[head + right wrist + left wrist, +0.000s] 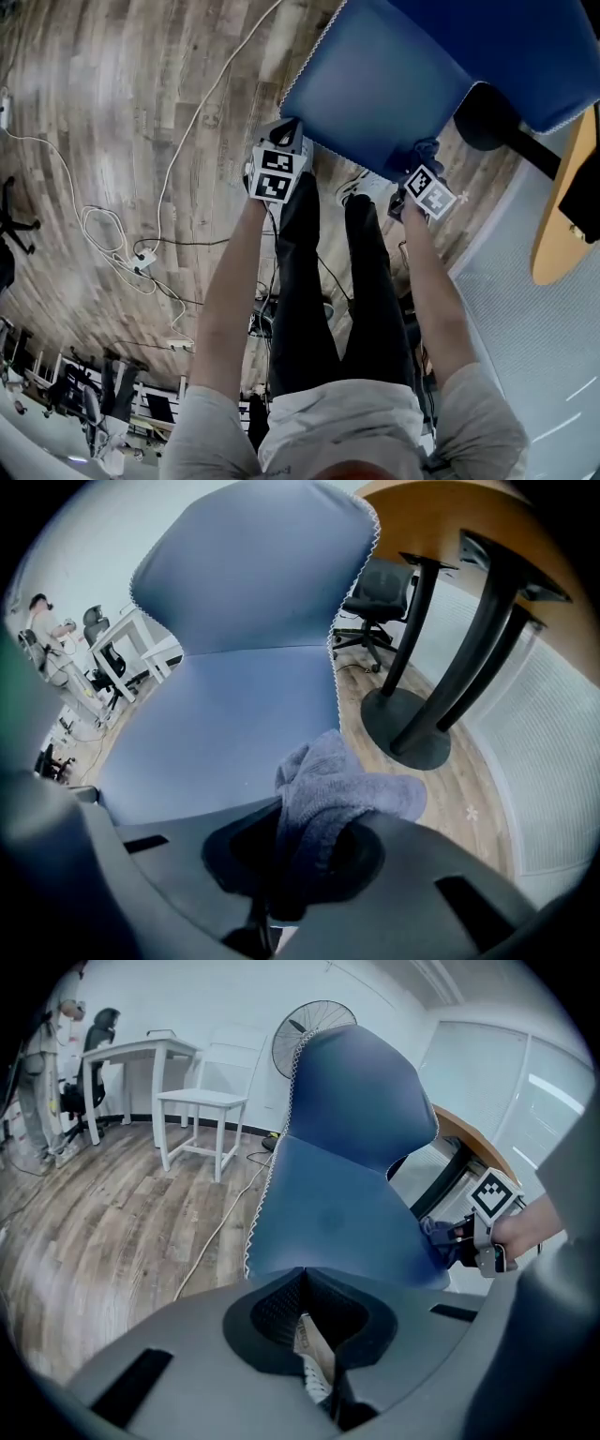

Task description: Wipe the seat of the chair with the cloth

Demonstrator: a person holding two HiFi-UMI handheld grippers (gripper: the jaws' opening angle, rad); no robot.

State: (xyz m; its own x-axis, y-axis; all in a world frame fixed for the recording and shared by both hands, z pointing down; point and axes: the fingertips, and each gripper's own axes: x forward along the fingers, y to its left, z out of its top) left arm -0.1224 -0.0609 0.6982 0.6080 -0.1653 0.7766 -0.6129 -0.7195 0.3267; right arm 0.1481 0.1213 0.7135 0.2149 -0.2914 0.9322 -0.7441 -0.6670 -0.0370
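The blue chair's seat [375, 94] fills the top of the head view, and its backrest [356, 1091] rises behind the seat [328, 1222] in the left gripper view. My right gripper [422, 157] is at the seat's front right corner, shut on a grey-blue cloth [328, 780]. The bunched cloth hangs over the seat's front edge [225, 724]. From the left gripper view, the cloth [437, 1236] touches that corner. My left gripper [289, 128] hovers just off the seat's front left edge. Its jaws [302, 1274] meet with nothing between them.
A round wooden table [562, 216] on a black pedestal [412, 724] stands right of the chair. Cables [122, 234] trail over the wooden floor at left. A white chair [206, 1101], a white desk and a fan [305, 1026] stand farther back. A black office chair [375, 592] is behind the pedestal.
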